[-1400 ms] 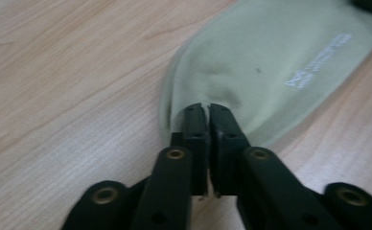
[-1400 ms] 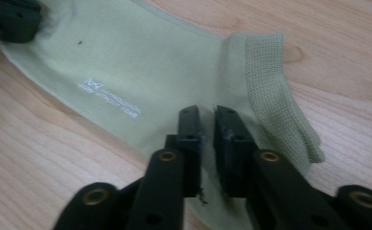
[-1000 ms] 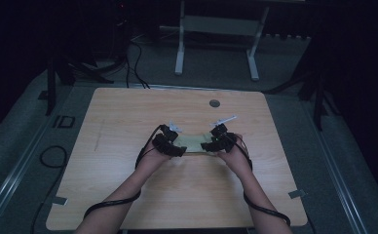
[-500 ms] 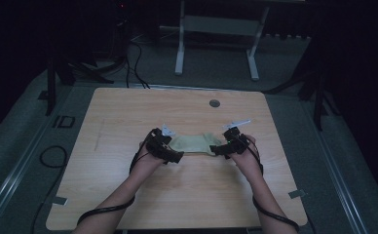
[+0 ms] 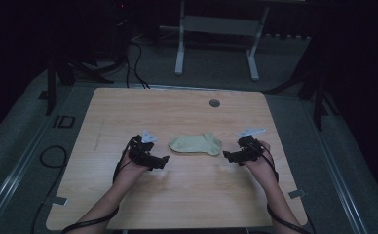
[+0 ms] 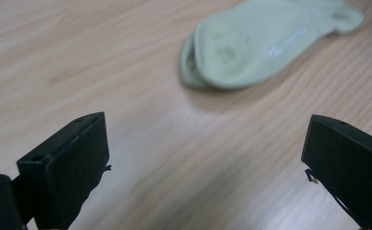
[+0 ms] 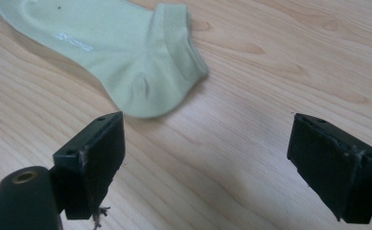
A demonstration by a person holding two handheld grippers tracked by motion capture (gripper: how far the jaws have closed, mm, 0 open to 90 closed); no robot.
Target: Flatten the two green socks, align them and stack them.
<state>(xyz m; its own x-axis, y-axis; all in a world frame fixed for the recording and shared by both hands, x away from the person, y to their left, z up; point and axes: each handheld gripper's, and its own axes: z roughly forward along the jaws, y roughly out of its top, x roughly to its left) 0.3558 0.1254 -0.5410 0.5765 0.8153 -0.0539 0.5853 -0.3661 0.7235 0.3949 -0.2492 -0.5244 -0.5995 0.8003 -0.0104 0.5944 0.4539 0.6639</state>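
Note:
A pale green ankle sock (image 5: 196,144) lies flat on the wooden table (image 5: 187,112), near its middle. My left gripper (image 5: 163,160) sits just left of the sock's toe end, open, with nothing between its jaws. In the left gripper view the sock (image 6: 265,40) lies ahead of the gripper (image 6: 205,167), apart from it. My right gripper (image 5: 226,156) rests just right of the sock's cuff end, also open and empty. The right gripper view shows the sock's heel and cuff (image 7: 141,62) ahead and to the left of the gripper (image 7: 205,163).
A small round dark disc (image 5: 215,103) sits in the tabletop near the far edge. Beyond the table stands a white metal frame (image 5: 216,29) on the grey floor. Cables (image 5: 50,156) lie on the floor to the left.
Both grippers let go of the sock and drew apart, left one leftward and right one rightward. The sock, stretched between them earlier, now lies free on the table.

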